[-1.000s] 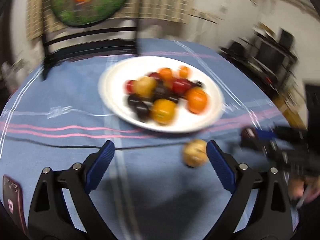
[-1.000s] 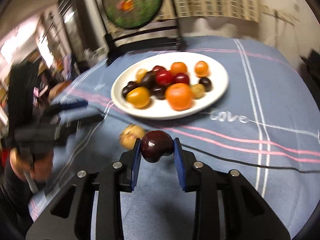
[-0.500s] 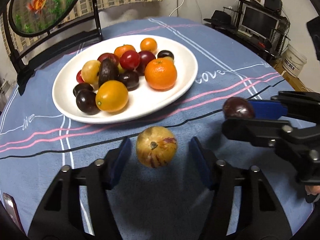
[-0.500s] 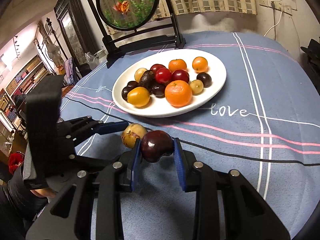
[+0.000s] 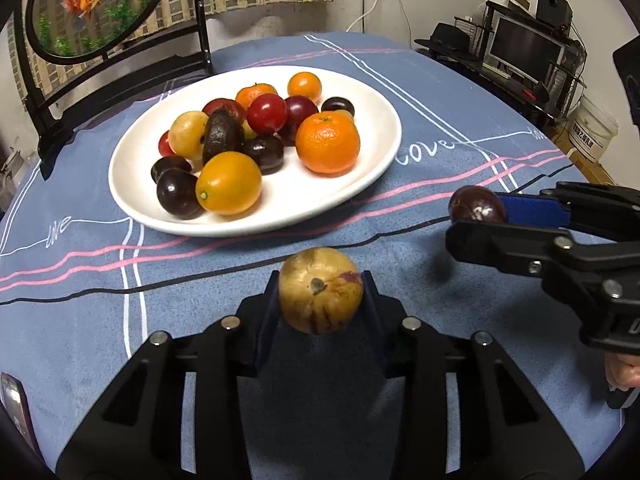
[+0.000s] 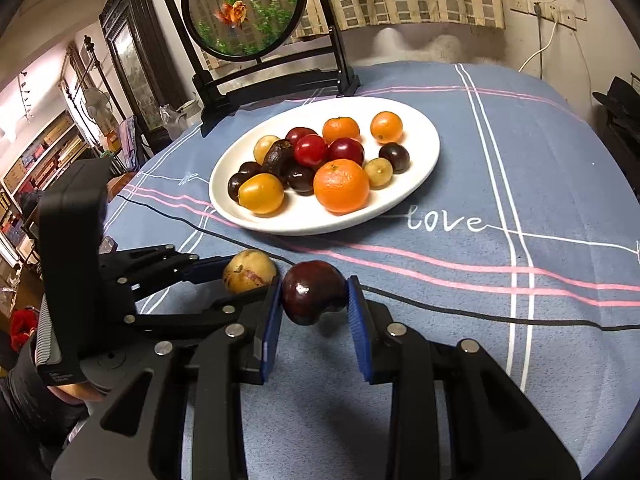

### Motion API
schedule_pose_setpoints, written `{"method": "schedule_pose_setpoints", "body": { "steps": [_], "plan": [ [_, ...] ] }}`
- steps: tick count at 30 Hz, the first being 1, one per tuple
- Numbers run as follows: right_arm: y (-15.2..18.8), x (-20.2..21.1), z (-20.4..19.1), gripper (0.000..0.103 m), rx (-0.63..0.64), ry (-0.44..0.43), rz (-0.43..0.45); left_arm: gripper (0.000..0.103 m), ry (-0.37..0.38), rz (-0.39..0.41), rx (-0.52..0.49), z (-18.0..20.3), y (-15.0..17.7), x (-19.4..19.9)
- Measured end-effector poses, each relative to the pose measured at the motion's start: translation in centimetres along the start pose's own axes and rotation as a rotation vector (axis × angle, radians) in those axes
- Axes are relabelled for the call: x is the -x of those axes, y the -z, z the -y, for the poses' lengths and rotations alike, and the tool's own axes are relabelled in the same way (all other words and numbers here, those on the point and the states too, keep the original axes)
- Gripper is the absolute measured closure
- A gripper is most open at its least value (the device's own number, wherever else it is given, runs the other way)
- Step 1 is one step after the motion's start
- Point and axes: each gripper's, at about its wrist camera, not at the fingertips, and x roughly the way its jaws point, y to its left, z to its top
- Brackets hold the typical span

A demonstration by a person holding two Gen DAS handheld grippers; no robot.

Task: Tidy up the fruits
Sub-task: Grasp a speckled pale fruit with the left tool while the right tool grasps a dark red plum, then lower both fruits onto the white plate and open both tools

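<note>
A white oval plate holds several fruits: oranges, dark plums, red plums, yellow fruits and a dark avocado. My left gripper is shut on a yellow passion fruit, just in front of the plate; the fruit also shows in the right wrist view. My right gripper is shut on a dark red plum, held above the cloth to the right of the left gripper. The plum shows in the left wrist view.
The blue tablecloth has pink, white and black stripes. A round goldfish screen on a black stand is behind the plate. A phone lies at the near left edge. Shelves and a desk with a monitor flank the table.
My left gripper has closed on the yellow passion fruit, which lay loose between its open fingers before. My right gripper keeps hold of the dark plum and has barely moved.
</note>
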Motion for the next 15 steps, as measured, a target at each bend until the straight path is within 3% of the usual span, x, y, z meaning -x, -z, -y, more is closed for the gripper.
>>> {"method": "schedule_pose_setpoints", "body": {
  "steps": [9, 15],
  "plan": [
    [0.3, -0.3, -0.5, 0.071, -0.002, -0.056, 0.016, 0.064, 0.014, 0.067, 0.063, -0.5, 1.2, 3.7],
    [-0.4, 1.1, -2.4, 0.071, 0.057, -0.063, 0.121, 0.064, 0.044, 0.146, 0.104, -2.0, 0.8, 7.2]
  ]
}}
